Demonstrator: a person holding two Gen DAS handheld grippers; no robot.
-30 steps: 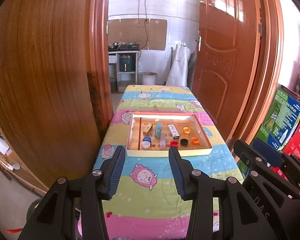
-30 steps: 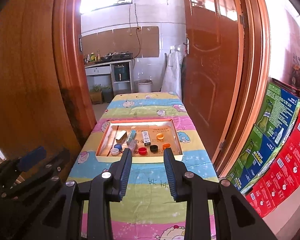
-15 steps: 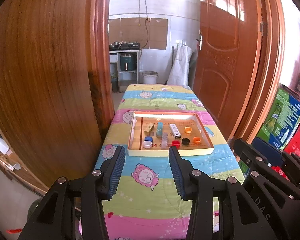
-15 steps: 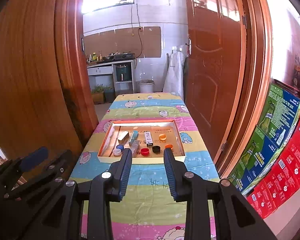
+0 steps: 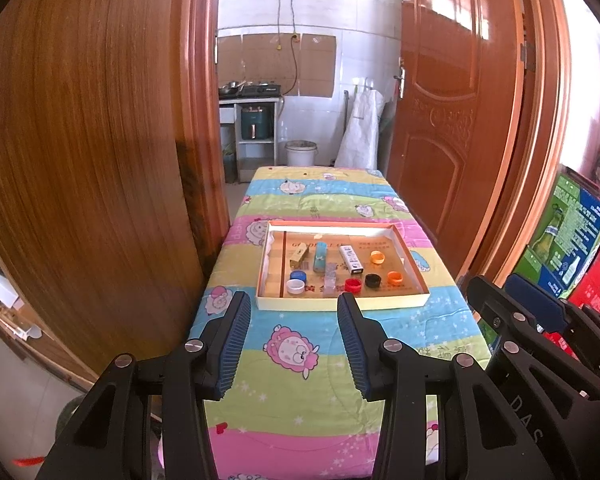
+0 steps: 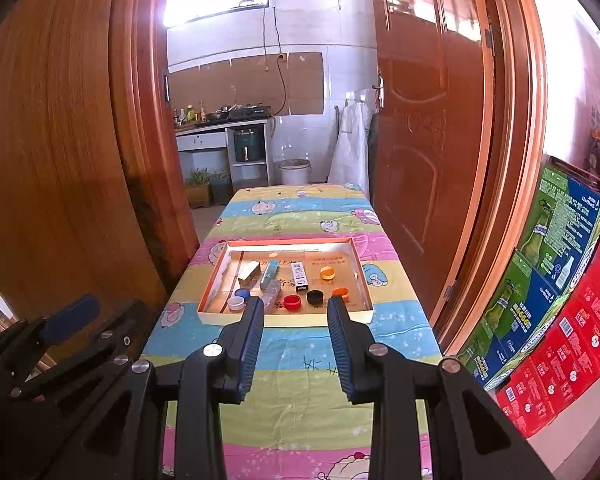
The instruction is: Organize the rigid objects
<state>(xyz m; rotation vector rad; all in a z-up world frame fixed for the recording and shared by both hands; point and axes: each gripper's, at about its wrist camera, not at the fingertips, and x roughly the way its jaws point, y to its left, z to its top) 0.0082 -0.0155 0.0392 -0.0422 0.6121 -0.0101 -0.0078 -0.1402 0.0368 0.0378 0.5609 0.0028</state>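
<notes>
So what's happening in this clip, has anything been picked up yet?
Nothing is picked up. A person holds two tongs over the near end of a table covered with a cartoon-sheep blanket. The left tongs and right tongs are both open and empty, short of the shallow cardboard tray. In the tray lie bottle caps, including a red cap and a black cap, plus a few small boxes. Sorting has not started.

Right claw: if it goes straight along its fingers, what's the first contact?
Probably the near wall of the shallow box, close to the red cap. The right claw is open and empty, with nothing nearer except the quilt. Depth is uncertain.
</notes>
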